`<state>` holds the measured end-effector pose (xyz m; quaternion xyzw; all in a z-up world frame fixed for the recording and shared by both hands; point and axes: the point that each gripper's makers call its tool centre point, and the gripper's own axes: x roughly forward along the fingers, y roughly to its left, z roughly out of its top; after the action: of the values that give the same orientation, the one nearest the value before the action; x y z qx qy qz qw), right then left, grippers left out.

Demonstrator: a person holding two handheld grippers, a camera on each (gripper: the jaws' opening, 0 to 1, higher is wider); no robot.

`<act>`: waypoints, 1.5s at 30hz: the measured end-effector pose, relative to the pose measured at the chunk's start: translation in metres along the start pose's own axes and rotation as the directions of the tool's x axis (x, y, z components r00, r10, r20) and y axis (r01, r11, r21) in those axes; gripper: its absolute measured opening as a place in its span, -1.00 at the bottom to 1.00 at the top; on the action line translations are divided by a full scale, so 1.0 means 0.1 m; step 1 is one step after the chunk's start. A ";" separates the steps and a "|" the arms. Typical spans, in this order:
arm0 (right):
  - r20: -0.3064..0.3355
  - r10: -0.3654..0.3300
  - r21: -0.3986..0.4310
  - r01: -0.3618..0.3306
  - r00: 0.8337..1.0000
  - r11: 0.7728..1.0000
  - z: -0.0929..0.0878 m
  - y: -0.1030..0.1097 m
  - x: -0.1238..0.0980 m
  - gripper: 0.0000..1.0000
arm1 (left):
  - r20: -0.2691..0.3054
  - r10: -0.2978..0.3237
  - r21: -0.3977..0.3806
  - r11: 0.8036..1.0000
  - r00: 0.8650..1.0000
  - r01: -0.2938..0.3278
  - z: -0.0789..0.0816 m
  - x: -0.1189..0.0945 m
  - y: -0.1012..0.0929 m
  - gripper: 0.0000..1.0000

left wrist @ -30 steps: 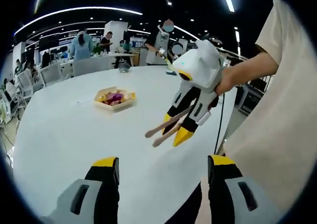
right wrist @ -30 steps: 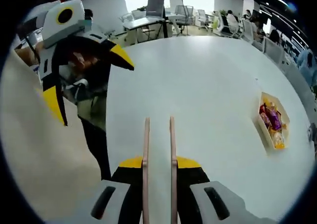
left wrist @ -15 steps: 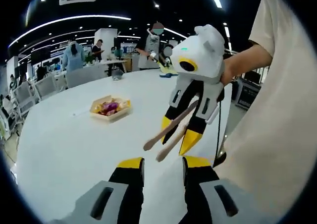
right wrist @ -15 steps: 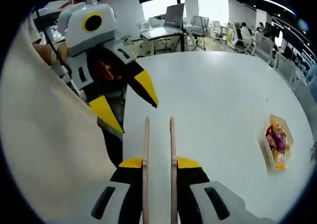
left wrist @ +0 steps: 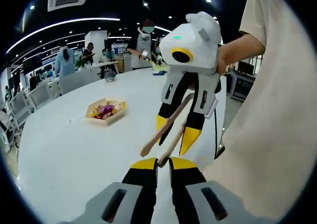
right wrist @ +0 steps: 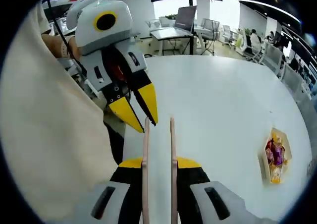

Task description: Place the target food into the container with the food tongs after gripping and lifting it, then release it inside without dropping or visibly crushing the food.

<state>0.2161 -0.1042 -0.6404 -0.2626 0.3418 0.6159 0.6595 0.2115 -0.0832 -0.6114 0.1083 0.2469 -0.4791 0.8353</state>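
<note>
Right gripper (right wrist: 158, 160) is clamped on the handle end of the wooden food tongs (right wrist: 158, 144), whose two arms run forward side by side between its yellow-tipped jaws; in the left gripper view the same gripper (left wrist: 173, 135) hangs in the air with the tongs (left wrist: 166, 135) slanting down out of it. Left gripper (left wrist: 163, 163) has its jaws drawn nearly together with only a narrow gap and nothing between them; in the right gripper view its tips (right wrist: 138, 112) sit just beside the ends of the tongs, possibly touching one arm, though I cannot tell.

Beyond both lies the round white table (right wrist: 218, 100). The container (right wrist: 274, 155), a shallow tray, rests on it well apart from the grippers and holds wrapped pieces of food (right wrist: 274, 152) in purple and yellow; it shows again in the left gripper view (left wrist: 105, 118) with the food (left wrist: 104, 109) inside. Which piece is the target I cannot tell.

Risk from here: the left gripper so near the tong tips could knock them askew in the right gripper's hold, leaving the arms misaligned, so a later pinch slips off or squashes the food. People stand at desks behind.
</note>
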 end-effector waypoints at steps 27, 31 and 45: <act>-0.019 0.065 -0.090 -0.066 0.998 0.994 -0.13 0.04 0.00 -0.46 | -0.099 -0.137 0.121 0.981 0.986 0.149 -0.01 0.00 -0.19 -1.00; 0.010 0.045 -0.095 -0.044 0.999 0.995 -0.14 0.00 -0.03 -0.42 | -0.084 -0.150 0.110 0.981 0.985 0.159 0.03 0.00 -0.21 -1.00; 0.068 -0.015 -0.014 0.016 0.998 1.000 -0.27 -0.16 -0.26 -0.38 | -0.058 -0.164 0.108 0.980 0.985 0.170 0.10 -0.02 -0.21 -1.00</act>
<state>0.2282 -0.1432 -0.6388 -0.2488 0.3127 0.6216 0.6737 0.1961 -0.0965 -0.6004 0.1458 0.2479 -0.5580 0.7784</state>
